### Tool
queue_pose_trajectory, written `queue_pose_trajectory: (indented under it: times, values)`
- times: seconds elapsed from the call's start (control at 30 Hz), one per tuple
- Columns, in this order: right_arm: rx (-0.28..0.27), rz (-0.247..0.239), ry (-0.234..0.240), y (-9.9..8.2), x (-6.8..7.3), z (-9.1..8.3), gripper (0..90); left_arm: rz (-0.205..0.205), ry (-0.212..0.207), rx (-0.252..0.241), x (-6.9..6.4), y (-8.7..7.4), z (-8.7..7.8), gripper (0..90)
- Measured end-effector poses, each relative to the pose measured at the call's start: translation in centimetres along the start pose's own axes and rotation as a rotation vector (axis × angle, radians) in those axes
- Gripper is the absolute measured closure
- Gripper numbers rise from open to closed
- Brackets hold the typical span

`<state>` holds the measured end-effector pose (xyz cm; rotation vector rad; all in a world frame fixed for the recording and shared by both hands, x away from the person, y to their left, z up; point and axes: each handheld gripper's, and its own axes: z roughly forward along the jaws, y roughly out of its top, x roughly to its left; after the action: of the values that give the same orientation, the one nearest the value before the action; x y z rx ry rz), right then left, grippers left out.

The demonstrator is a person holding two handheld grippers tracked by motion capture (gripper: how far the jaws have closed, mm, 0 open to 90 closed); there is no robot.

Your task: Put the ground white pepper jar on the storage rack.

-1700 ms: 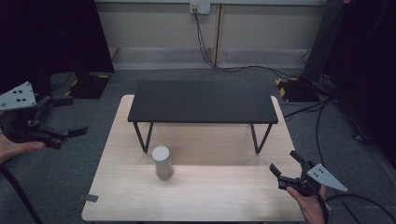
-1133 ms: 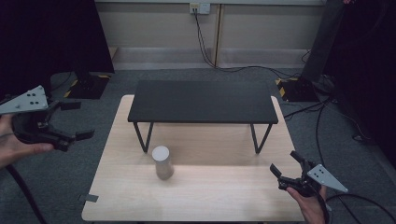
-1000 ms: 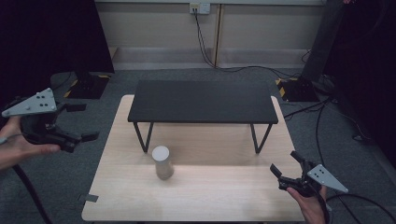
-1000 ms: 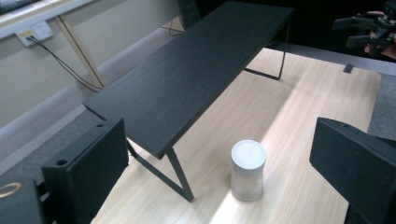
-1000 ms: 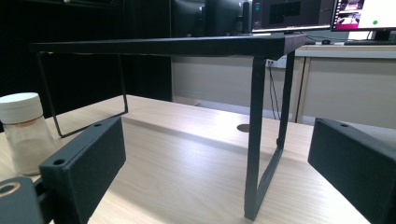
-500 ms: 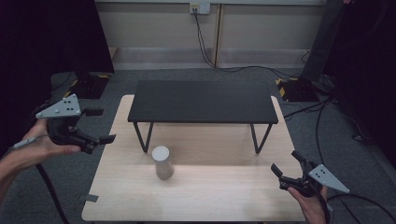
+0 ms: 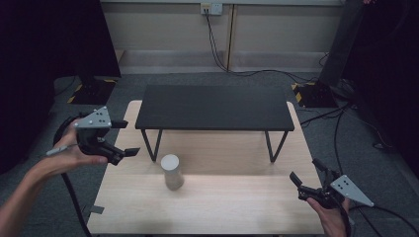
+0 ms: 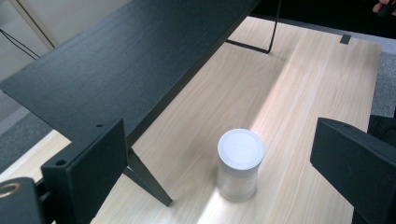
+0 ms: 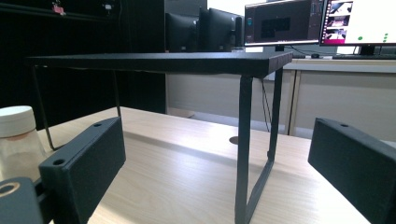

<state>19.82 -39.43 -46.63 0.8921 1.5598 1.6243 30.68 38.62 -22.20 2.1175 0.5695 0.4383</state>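
Hovering hand-held grippers flank a white-capped jar

Standing upright on the pale wooden surface (image 7: 237, 212) is a small jar (image 7: 171, 172) with a white lid, just in front of a low black shelf (image 7: 213, 107) on thin metal legs. The jar sits near the shelf's front left leg, apart from it, with nothing touching it.

The left hand-held gripper (image 7: 122, 138) is held in the air over the surface's left edge, its jaws spread wide and released, holding nothing. In the left gripper view the jar (image 8: 239, 164) shows between the two black jaws but farther off, with the shelf (image 8: 116, 65) running along above it.

The right hand-held gripper (image 7: 307, 177) hangs low by the surface's front right corner, its jaws likewise parted and empty. In the right gripper view the shelf's (image 9: 154, 61) right leg stands between the jaws, the jar (image 9: 17, 140) sits at the far left, and lit monitors (image 9: 317, 22) stand on a desk in the background.

Black cables (image 7: 225, 54) run down the back wall to the floor.
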Motion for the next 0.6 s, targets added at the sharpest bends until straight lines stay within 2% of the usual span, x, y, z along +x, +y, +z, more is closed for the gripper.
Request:
queue_pose_trajectory:
  times: [0.03, 0.1, 0.27, 0.47, 0.53, 0.6]
  values:
    - [-0.002, -0.003, -0.002, 0.0, 0.0, 0.0, 3.2, 0.000, 0.000, 0.000, 0.0, 0.0, 0.0, 3.3]
    - [-0.006, -0.006, -0.003, -0.1, 0.0, 0.0, 3.2, 0.003, -0.008, 0.021, 0.1, 0.0, 1.1, 3.3]
    - [-0.008, -0.006, -0.004, -0.1, 0.0, -0.1, 3.2, 0.004, -0.028, 0.022, 0.2, -0.6, 2.7, 4.2]
    - [0.003, -0.002, -0.006, 0.0, 0.0, 0.0, 3.2, 0.020, -0.057, 0.086, 0.2, -0.7, 5.7, 4.2]
    - [0.003, -0.003, -0.006, 0.0, -0.1, 0.0, 3.2, 0.023, -0.054, 0.100, 0.1, -0.9, 6.6, 4.2]
    - [0.003, -0.002, -0.005, 0.0, -0.1, -0.1, 3.2, 0.026, -0.057, 0.104, 0.1, -0.9, 7.0, 4.2]
